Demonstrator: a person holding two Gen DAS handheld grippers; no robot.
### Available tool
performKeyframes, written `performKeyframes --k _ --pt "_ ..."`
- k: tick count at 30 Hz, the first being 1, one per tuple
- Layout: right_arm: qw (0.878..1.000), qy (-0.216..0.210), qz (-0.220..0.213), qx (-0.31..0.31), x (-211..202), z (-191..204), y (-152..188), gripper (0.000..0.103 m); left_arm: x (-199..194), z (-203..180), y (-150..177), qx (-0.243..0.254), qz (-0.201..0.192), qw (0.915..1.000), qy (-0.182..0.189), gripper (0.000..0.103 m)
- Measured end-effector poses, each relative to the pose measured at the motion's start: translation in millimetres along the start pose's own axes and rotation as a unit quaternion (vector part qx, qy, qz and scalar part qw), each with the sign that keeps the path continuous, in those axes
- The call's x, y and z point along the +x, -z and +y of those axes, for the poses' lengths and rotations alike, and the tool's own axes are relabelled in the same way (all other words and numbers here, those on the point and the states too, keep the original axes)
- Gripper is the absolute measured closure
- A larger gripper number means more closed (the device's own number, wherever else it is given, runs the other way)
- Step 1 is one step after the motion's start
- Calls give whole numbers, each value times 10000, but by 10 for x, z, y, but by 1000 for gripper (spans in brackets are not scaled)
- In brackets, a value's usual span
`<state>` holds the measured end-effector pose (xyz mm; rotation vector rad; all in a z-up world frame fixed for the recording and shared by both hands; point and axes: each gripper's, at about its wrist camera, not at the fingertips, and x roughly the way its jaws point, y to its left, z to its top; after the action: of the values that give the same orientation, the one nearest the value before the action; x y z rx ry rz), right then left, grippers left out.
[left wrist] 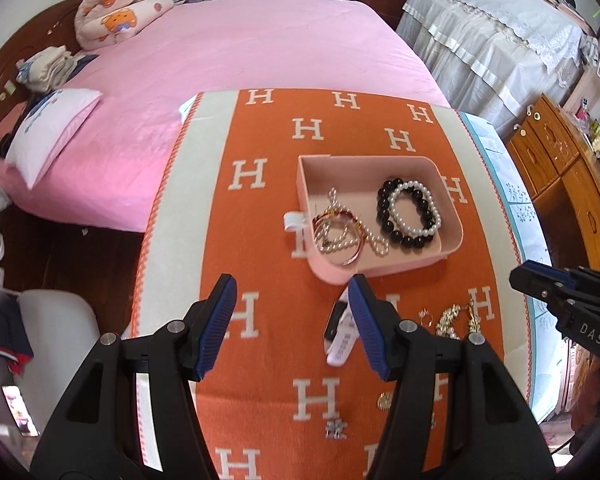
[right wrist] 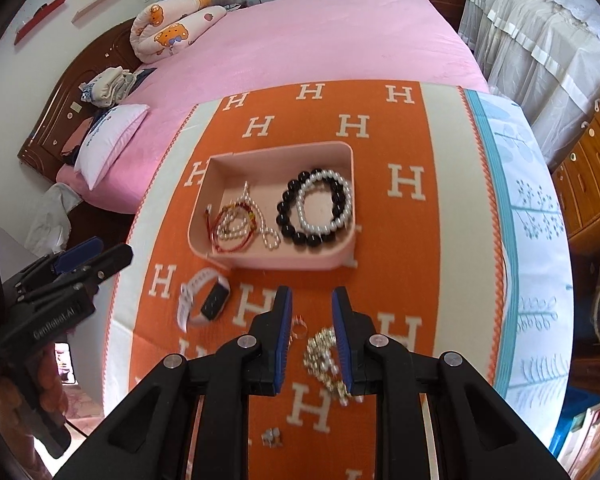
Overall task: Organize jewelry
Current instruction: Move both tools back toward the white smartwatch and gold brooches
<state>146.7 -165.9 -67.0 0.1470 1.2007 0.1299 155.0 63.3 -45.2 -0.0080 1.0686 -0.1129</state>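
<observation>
A pink tray (left wrist: 379, 160) (right wrist: 280, 150) sits on the orange H-patterned cloth (left wrist: 260, 240). It holds a black bead bracelet (left wrist: 383, 204) (right wrist: 288, 216), a pearl bracelet (left wrist: 431, 224) (right wrist: 327, 224), a pearl necklace (left wrist: 375, 246) and a red-gold bangle (right wrist: 236, 242). On the cloth in front of it lie a white watch band (left wrist: 339, 344) (right wrist: 196, 300), a ring (right wrist: 298, 326), a gold chain (left wrist: 455, 316) (right wrist: 323, 356) and small earrings (left wrist: 335, 430) (right wrist: 272, 436). My left gripper (left wrist: 292, 284) hangs open above the cloth, empty. My right gripper (right wrist: 311, 292) stands narrowly open above the ring and chain, holding nothing.
The table stands against a pink bed (left wrist: 240, 40) with pillows (left wrist: 48, 132). A wooden cabinet (left wrist: 559, 168) is at the right, a pale chair (left wrist: 52, 340) at the lower left. A blue leaf-print cloth (right wrist: 531, 220) covers the table's right part.
</observation>
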Motion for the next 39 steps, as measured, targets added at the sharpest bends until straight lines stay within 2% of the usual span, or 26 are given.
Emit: performKeyframes --k 8,20,29,39 --pt "10000 -44 88 8 -142 -131 465 81 -192 31 418 -51 94 9999 -53 48" --pt "9998 26 170 119 -245 -353 1052 76 -236 -121 962 25 297 9995 -123 48" --pt "9998 -26 153 82 -202 -386 1270 76 -161 -240 1012 93 364 9992 -119 48" --pt "9998 -166 41 -115 -20 -379 1355 76 160 -362 787 205 416 9989 -110 48"
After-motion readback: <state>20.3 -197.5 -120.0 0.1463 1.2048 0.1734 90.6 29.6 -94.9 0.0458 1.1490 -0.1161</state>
